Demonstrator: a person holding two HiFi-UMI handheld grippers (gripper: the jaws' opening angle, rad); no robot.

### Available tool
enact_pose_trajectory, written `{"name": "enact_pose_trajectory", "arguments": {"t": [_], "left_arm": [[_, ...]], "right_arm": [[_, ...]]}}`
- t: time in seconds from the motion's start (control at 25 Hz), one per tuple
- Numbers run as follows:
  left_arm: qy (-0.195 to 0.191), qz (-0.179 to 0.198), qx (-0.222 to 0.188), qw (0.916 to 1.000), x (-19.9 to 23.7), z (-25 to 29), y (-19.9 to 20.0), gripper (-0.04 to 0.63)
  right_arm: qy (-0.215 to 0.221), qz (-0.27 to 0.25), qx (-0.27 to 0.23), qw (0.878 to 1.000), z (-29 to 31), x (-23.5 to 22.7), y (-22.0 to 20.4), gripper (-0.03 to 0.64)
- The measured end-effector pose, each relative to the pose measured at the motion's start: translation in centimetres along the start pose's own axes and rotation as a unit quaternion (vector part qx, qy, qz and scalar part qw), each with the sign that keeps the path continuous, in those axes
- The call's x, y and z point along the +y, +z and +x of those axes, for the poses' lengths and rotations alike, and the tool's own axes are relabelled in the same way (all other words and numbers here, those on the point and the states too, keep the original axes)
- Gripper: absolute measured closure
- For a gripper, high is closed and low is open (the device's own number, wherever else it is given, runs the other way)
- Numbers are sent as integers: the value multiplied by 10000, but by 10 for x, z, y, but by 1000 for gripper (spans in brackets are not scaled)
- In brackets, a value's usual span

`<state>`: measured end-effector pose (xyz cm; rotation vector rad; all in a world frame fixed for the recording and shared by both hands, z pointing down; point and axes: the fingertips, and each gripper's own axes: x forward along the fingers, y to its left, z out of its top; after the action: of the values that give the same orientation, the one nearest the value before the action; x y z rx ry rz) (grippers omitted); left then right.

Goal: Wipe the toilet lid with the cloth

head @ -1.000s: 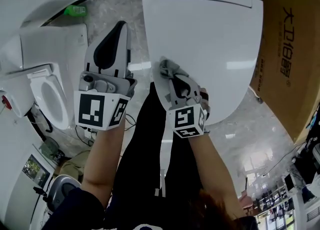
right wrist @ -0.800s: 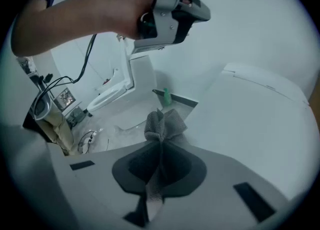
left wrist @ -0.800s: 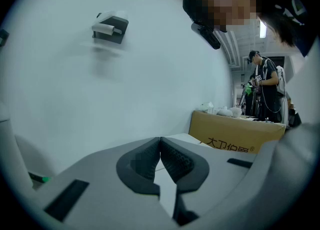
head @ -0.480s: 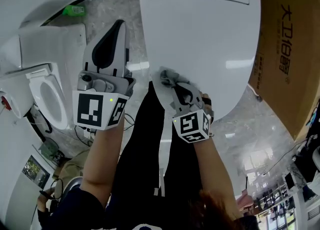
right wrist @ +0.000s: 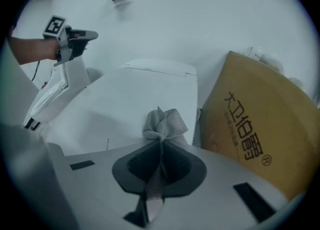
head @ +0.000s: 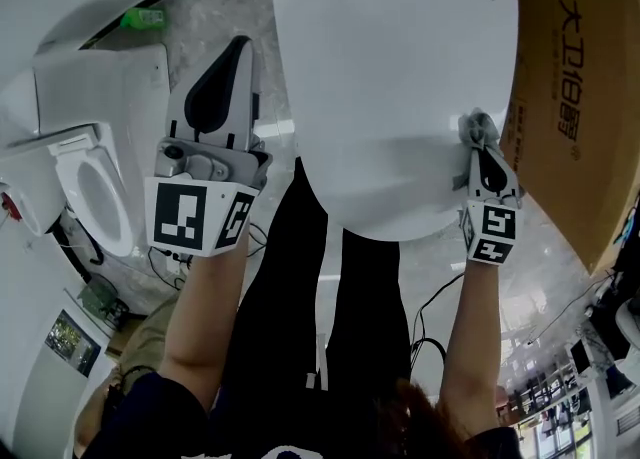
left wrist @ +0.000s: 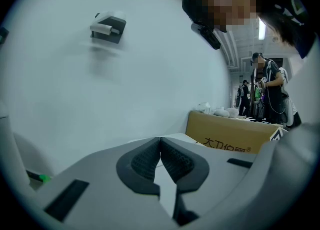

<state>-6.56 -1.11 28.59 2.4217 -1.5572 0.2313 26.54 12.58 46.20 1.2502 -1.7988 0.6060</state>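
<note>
The right tool (right wrist: 160, 143) is clamping the grey cloth (right wrist: 163, 122) tight. The fabric is bunching out past the tips, and a tail of it is hanging back through the throat of the jaws. And look where it is sitting now: a second ago it was working the near-left edge of the toilet lid (head: 400, 87), close by the person's body, and now the bunch is resting at the lid's right rim, just beside the cardboard box (head: 575, 67). So the sweep is running across the front curve of the lid, left to right. In the head view the cloth is looking as if it is touching the rim, though I cannot tell how firmly it is pressing.

The left tool (head: 238, 52) is hanging idle, well apart from the cloth, its jaws meeting tip to tip on nothing. It is pointing out over the floor between this lid and the other toilet (head: 90, 187) at the left, and it is staying just where it was.

What that is telling me: the front edge is looking covered, while the broad middle and the hinge end of the lid are probably waiting their turn. The box is crowding that right side, so the next pass is likely needing to turn back inward over the lid.
</note>
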Motion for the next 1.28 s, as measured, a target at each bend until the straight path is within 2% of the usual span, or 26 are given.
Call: {"name": "enact_pose_trajectory", "arguments": {"t": [0.08, 0.16, 0.24, 0.32, 0.48, 0.6, 0.72, 0.84, 1.0, 1.08, 1.16, 1.28], "left_arm": [[-8, -7, -8, 10000, -1, 0, 0, 575], [-6, -7, -10, 10000, -2, -1, 0, 575], [-7, -6, -8, 10000, -4, -2, -1, 575], [1, -13, -9, 10000, -4, -2, -1, 575], [3, -13, -22, 10000, -7, -1, 1, 575], [5, 0, -29, 10000, -9, -1, 3, 575], [12, 5, -64, 10000, -10, -3, 5, 575], [31, 29, -64, 10000, -11, -6, 6, 575], [67, 62, -48, 9999, -10, -9, 7, 575], [86, 74, -39, 9999, -10, -11, 7, 575], [97, 82, -41, 9999, -10, -12, 6, 575], [119, 78, -52, 9999, -10, -14, 6, 575]], "right_arm": [[-269, 67, 114, 9996, -3, -19, -10, 583], [-406, 384, 88, 9984, -6, -25, -16, 583], [-387, 754, -1, 9964, -7, -19, -19, 583], [-168, 814, -87, 9965, -8, 2, -16, 583], [597, 346, -133, 9975, -6, 77, 0, 583], [1222, -50, -139, 9924, -5, 140, 13, 583], [1739, -412, -125, 9838, -7, 193, 18, 583], [2182, -560, -71, 9743, -11, 235, 15, 583], [2887, -1089, 189, 9510, -25, 287, 1, 583], [3060, -1482, 344, 9398, -31, 297, -11, 583], [3036, -1689, 394, 9369, -35, 291, -20, 583], [2741, -1411, 290, 9509, -36, 256, -27, 583]]}}
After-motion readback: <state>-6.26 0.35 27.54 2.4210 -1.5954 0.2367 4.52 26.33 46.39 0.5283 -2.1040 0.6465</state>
